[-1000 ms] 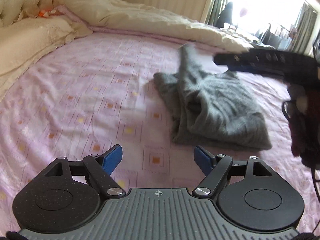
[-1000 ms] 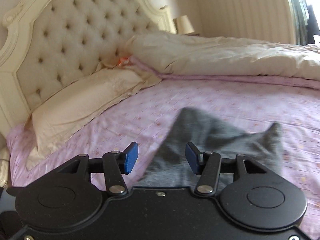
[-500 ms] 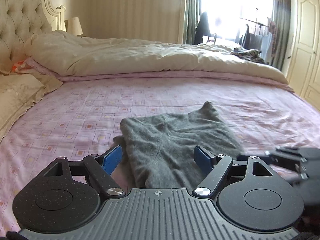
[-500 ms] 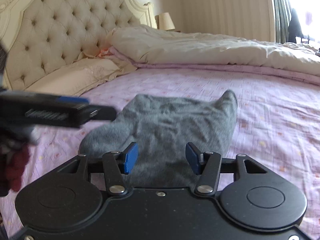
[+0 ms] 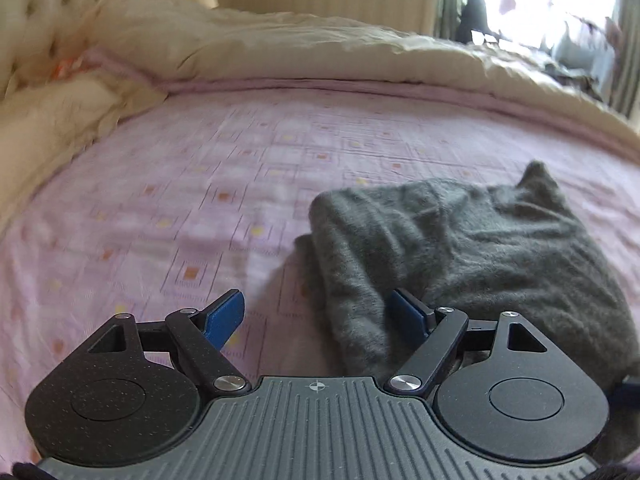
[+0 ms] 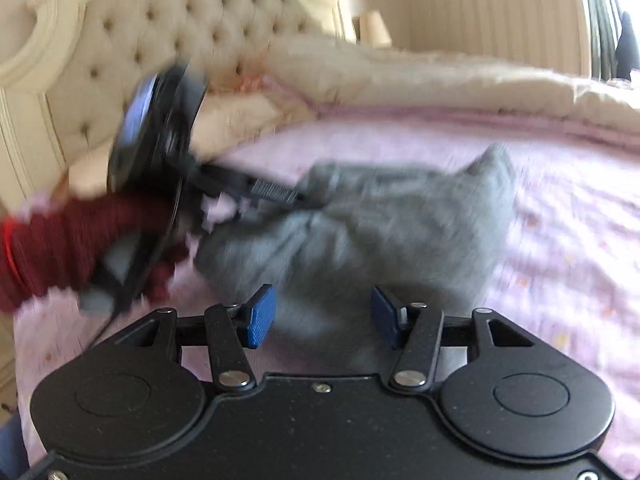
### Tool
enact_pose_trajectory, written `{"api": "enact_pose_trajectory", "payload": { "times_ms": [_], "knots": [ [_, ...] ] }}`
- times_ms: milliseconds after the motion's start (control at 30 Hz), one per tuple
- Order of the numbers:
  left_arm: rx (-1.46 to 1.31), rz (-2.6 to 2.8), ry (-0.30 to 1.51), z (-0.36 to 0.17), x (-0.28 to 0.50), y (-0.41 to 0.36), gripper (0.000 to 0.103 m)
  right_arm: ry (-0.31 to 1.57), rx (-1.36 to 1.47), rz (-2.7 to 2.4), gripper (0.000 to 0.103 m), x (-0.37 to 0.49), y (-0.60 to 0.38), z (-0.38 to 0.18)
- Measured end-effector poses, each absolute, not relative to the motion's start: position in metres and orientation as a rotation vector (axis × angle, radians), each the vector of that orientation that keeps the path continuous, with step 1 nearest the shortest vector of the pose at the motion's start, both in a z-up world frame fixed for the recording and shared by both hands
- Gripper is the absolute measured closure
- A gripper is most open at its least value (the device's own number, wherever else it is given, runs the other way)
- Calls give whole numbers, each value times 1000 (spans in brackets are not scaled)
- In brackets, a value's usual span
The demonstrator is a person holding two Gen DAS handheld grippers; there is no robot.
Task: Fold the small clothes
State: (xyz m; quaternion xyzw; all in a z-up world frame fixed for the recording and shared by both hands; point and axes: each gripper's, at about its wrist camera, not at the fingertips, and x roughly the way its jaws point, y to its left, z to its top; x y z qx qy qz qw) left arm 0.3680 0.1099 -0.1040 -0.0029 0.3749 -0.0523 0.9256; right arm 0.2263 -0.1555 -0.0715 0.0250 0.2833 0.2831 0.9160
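A grey garment (image 5: pixel 472 248) lies folded and rumpled on a pink patterned bedsheet (image 5: pixel 200 208), toward the near right of the bed in the left wrist view. The left gripper (image 5: pixel 318 314) hangs low over the sheet at the garment's near left edge, its jaws spread wide: the left blue pad (image 5: pixel 224 314) stands over bare sheet, the right one just at the grey knit, and nothing is pinched between them.

In the right wrist view the garment (image 6: pixel 380 232) fills the middle ground, one corner rising to a peak at its far side. The right gripper (image 6: pixel 322 316) sits over the near edge of the cloth with its jaws also released and clear of any fold. In this same view the left gripper (image 6: pixel 288 194) is seen from the side at the garment's left end, blurred, its black fingers reaching onto or just above the knit; whether they touch it cannot be told. A sleeve (image 6: pixel 60 248) of dark red knit leads to that gripper's handle.

Behind the garment a cream duvet (image 5: pixel 320 56) is bunched along the far side of the bed. A cream pillow (image 5: pixel 48 120) lies to the left below a tufted headboard (image 6: pixel 152 40). A lamp (image 6: pixel 376 28) stands past the headboard, and a bright window (image 5: pixel 540 4) glares at the far right.
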Motion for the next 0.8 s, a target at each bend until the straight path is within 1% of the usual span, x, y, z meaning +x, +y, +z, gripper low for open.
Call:
{"api": "enact_pose_trajectory", "payload": {
  "times_ms": [100, 267, 433, 533, 600, 700, 767, 800],
  "knots": [
    [-14, -82, 759, -105, 360, 120, 23, 537, 117, 560, 34, 240, -172, -58],
    [-60, -63, 769, -112, 352, 136, 23, 564, 177, 541, 34, 295, -182, -56],
    [-57, -67, 770, -112, 348, 140, 23, 695, 219, 467, 34, 360, -186, -77],
    [-63, -70, 770, -113, 346, 144, 22, 738, 227, 362, 34, 375, -199, -87],
    [-61, -72, 771, -112, 347, 142, 22, 738, 226, 310, 34, 375, -206, -88],
    [-64, -89, 792, -108, 353, 141, 22, 686, 293, 286, 34, 356, -224, -83],
    [-106, -113, 820, -102, 360, 147, 23, 660, 337, 299, 29, 337, -233, -78],
    [-141, -126, 835, -98, 366, 149, 23, 653, 348, 305, 24, 326, -238, -77]
  ]
}}
